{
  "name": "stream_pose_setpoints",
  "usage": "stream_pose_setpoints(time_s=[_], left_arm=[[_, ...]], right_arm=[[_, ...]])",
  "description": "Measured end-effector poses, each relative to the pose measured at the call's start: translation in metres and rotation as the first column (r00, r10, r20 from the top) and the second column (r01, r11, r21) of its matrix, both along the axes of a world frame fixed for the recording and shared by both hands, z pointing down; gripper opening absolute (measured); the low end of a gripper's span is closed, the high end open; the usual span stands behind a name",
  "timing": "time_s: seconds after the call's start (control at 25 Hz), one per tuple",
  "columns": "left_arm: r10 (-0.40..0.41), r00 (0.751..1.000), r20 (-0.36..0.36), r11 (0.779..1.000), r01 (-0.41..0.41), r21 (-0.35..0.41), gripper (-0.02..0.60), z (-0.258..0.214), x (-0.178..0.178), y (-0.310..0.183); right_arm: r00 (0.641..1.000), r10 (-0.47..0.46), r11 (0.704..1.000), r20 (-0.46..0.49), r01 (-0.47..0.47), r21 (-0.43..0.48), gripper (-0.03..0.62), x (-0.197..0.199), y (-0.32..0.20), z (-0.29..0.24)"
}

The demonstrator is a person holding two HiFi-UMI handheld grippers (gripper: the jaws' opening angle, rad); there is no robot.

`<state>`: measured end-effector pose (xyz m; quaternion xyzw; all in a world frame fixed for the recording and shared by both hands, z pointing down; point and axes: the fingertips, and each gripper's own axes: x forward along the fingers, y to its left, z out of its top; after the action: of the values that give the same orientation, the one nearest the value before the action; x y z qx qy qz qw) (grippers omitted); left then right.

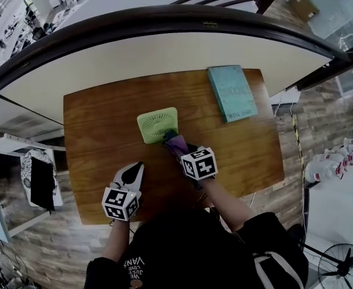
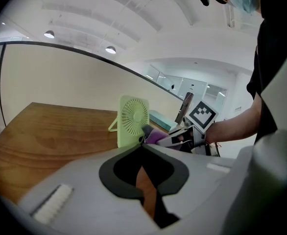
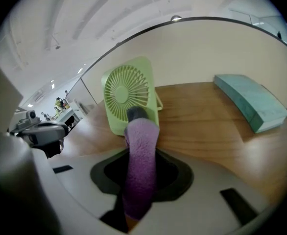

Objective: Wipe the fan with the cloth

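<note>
A small light-green square fan point(image 1: 157, 125) stands upright on the wooden table point(image 1: 98, 125), its grille facing me. My right gripper point(image 1: 174, 142) is shut on a folded purple cloth point(image 1: 178, 144), and the cloth's dark tip presses against the fan's lower right front. In the right gripper view the cloth point(image 3: 141, 165) runs out between the jaws to the fan point(image 3: 129, 94). My left gripper point(image 1: 138, 167) hovers near the table's front, left of the right one and apart from the fan; its jaws are shut on nothing. Its own view shows the fan point(image 2: 132, 120) and the cloth point(image 2: 155, 136).
A teal book point(image 1: 232, 92) lies at the table's back right. A curved dark-edged white partition point(image 1: 164, 29) rises behind the table. A low shelf point(image 1: 41, 179) stands to the left, and a floor fan point(image 1: 339, 267) at the lower right.
</note>
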<state>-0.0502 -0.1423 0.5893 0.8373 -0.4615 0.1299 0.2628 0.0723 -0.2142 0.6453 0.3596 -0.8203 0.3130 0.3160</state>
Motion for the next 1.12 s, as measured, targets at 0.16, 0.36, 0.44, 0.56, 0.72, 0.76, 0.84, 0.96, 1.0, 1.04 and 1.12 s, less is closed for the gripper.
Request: stream_pose_setpoints(time_s=[0.16,0.36,0.44,0.56,0.72,0.76,0.84,0.96,1.0,1.04,1.12], left_arm=[[0.010,1.000,-0.008,1.000,-0.010,0.000,0.011,-0.004,0.009,-0.002],[0.008,1.000,-0.008,1.000,-0.008,0.001,0.011,-0.009,0.010,-0.004],[0.011,1.000,-0.008,1.000,-0.011,0.004,0.011,-0.009,0.008,-0.003],[0.015,1.000,-0.006,1.000,-0.015,0.009,0.011,-0.012,0.006,-0.002],[0.026,1.000,-0.008,0.999,-0.026,0.019,0.011,-0.015,0.001,0.002],[0.030,1.000,-0.009,0.999,-0.030,0.023,0.011,-0.017,0.000,0.003],[0.040,0.999,-0.010,0.999,-0.039,0.032,0.011,-0.021,-0.002,0.005],[0.058,0.998,-0.015,0.997,-0.058,0.049,0.011,-0.027,-0.005,0.007],[0.065,0.998,-0.019,0.996,-0.064,0.056,0.011,-0.030,-0.005,0.009],[0.071,0.997,-0.024,0.996,-0.070,0.063,0.011,-0.033,-0.005,0.009],[0.085,0.996,-0.033,0.994,-0.082,0.077,0.011,-0.039,-0.005,0.011]], right_arm=[[0.999,0.050,0.999,-0.007,-0.050,-0.001,0.098,0.021,-0.004,0.001],[0.994,0.112,0.994,-0.011,-0.112,0.005,0.098,0.038,-0.009,0.002],[0.992,0.126,0.992,-0.011,-0.126,0.009,0.098,0.042,-0.008,0.000],[0.989,0.145,0.989,-0.005,-0.145,0.021,0.098,0.044,-0.007,-0.006],[0.981,0.189,0.981,0.029,-0.190,0.042,0.098,0.044,0.000,-0.019],[0.979,0.200,0.978,0.039,-0.202,0.049,0.098,0.044,0.003,-0.023],[0.973,0.221,0.972,0.059,-0.225,0.065,0.098,0.044,0.008,-0.033],[0.965,0.248,0.962,0.087,-0.256,0.092,0.098,0.042,0.018,-0.050],[0.962,0.257,0.959,0.097,-0.266,0.100,0.098,0.041,0.022,-0.055],[0.958,0.265,0.955,0.107,-0.276,0.109,0.098,0.041,0.026,-0.061],[0.952,0.281,0.947,0.125,-0.296,0.125,0.098,0.041,0.034,-0.073]])
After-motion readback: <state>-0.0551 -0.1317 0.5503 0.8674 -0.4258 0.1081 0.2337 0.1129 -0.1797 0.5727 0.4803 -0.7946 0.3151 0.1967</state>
